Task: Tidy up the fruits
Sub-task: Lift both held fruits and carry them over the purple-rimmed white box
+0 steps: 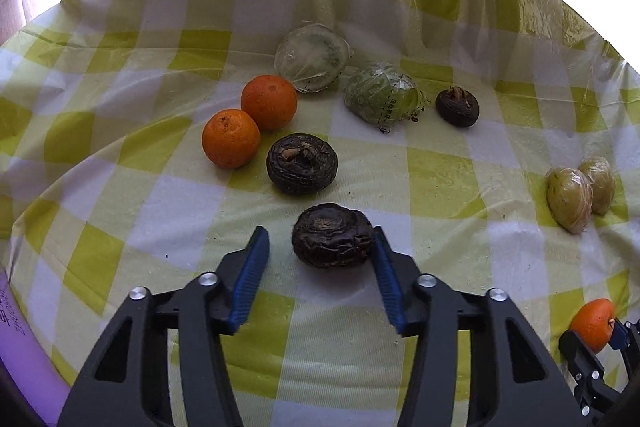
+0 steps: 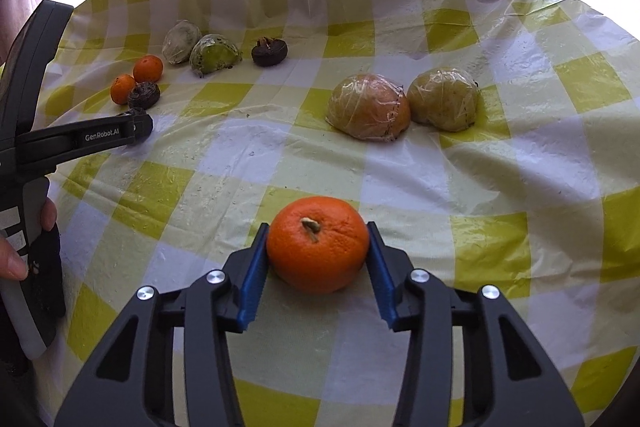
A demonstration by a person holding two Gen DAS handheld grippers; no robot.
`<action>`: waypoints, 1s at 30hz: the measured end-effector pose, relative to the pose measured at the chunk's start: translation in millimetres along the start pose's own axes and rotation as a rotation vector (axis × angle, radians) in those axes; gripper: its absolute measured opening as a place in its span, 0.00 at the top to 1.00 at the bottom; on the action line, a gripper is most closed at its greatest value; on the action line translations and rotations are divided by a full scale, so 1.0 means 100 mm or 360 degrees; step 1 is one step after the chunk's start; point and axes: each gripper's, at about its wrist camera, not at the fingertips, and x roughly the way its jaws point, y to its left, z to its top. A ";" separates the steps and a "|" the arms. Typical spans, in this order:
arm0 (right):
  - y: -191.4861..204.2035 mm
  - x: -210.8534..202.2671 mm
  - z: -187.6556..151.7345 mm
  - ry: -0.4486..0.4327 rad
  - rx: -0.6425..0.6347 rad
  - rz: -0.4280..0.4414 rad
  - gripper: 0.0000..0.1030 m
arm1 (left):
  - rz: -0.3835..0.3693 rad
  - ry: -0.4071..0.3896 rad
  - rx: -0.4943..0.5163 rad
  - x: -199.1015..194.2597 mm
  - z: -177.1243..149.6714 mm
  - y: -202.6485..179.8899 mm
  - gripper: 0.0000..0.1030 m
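Orange (image 2: pixel 318 251) gripped between my right claw's (image 2: pixel 317 227) pads, tilted down at the cloth; my left claw (image 1: pixel 318 229) straddles a dark fruit (image 1: pixel 332 241), only 1 pad touching.

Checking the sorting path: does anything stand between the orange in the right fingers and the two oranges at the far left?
Yes. The left gripper reaches across that line, its fingers around a dark fruit, and another dark fruit sits right beside the orange pair on the near side. Elsewhere, bare cloth.
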 end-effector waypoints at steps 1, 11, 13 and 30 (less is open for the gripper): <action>0.00 0.00 0.00 0.0000 0.0000 0.0000 0.55 | -0.0005 -0.0005 0.0005 -0.02 -0.02 0.00 0.67; -0.07 -0.05 -0.02 -0.0012 0.0079 0.0025 0.56 | -0.0095 -0.0084 -0.0181 -0.59 -0.67 0.27 0.67; -0.07 -0.11 -0.09 -0.0020 0.0135 0.0061 0.56 | -0.0090 -0.0097 -0.0183 -0.72 -0.82 0.29 0.67; 0.90 -0.96 -1.04 -0.0119 0.0018 0.0303 0.56 | -0.0104 -0.0182 -0.0159 -1.56 -1.90 0.62 0.67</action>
